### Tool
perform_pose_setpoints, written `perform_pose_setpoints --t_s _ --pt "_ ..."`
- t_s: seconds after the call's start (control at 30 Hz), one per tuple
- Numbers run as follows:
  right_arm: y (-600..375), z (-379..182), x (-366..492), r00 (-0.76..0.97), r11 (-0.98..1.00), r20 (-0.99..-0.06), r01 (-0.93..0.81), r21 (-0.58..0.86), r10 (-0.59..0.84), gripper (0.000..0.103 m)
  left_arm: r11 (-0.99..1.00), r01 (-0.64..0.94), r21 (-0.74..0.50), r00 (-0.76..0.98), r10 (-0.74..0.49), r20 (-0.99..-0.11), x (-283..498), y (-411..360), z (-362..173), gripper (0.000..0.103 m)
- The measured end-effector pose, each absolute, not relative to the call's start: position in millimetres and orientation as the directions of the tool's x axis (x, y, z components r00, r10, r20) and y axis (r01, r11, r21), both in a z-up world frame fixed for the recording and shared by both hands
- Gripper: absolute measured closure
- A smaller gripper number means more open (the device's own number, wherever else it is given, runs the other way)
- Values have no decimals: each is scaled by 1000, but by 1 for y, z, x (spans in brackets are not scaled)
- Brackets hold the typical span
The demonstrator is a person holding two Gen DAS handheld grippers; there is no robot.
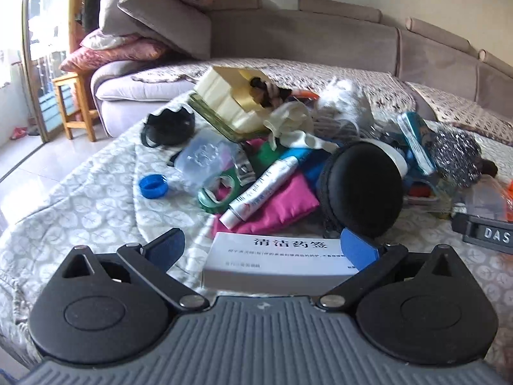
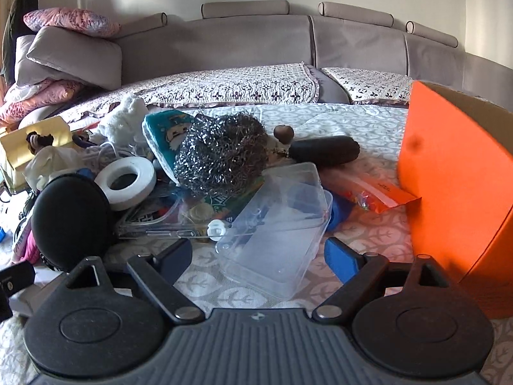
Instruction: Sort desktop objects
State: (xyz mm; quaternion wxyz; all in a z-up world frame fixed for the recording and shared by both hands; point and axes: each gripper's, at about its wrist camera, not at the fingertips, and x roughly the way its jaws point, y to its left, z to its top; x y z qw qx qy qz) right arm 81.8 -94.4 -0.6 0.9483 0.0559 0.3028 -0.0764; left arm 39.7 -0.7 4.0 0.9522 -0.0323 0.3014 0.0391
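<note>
A pile of small objects lies on a leaf-patterned cloth. In the left wrist view my left gripper [image 1: 263, 248] is open, its blue fingers on either side of a white box with Chinese print [image 1: 275, 263]. Behind it lie a toothpaste tube [image 1: 263, 191], a pink cloth [image 1: 282, 205], a black round case [image 1: 365, 189], a green bottle opener [image 1: 218, 192] and a blue cap [image 1: 153, 186]. In the right wrist view my right gripper [image 2: 258, 256] is open around the near end of a clear plastic box [image 2: 275, 224]. A steel scourer [image 2: 221, 154] and a white tape roll [image 2: 125, 181] lie behind.
An orange cardboard box [image 2: 455, 186] stands at the right, close to my right gripper. A grey sofa [image 2: 256, 41] with stacked cushions [image 1: 134, 32] runs behind the table. A wooden stool [image 1: 73, 102] stands on the floor at left. A black cylinder [image 2: 323, 149] lies behind the clear box.
</note>
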Motion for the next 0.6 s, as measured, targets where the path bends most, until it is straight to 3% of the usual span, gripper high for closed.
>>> perform_pose_setpoints --t_s 0.03,0.17,0.2,0.33,0.4,0.43,0.47,0.53,0.6 --pt "-95 -1 84 802 982 -587 179 60 -110 14 995 -85 -45 812 43 -582 39 0 4 3" --pt "-98 -4 88 768 979 -630 195 61 -114 36 989 -71 -128 789 -23 -614 38 9 7 44" --pt "-99 -3 88 769 980 -629 192 62 -111 36 987 -75 -145 785 -31 -619 37 12 8 46" --pt "-99 -2 84 768 981 -632 183 69 -99 38 981 -100 -165 771 -29 -636 31 18 11 78" --pt "-98 -2 81 771 982 -630 175 64 -96 37 982 -127 -141 783 12 -622 24 18 8 60" --pt "-98 -2 80 771 983 -629 172 61 -96 36 978 -151 -142 782 30 -623 23 19 6 20" --pt "-97 -2 79 772 985 -628 165 55 -95 36 971 -169 -167 784 30 -620 20 24 5 0" --pt "-99 -2 78 775 986 -626 159 50 -93 37 961 -172 -217 799 8 -601 9 31 6 3" --pt "-101 -1 77 772 986 -629 160 54 -91 37 974 -131 -187 812 -3 -583 0 28 9 3"
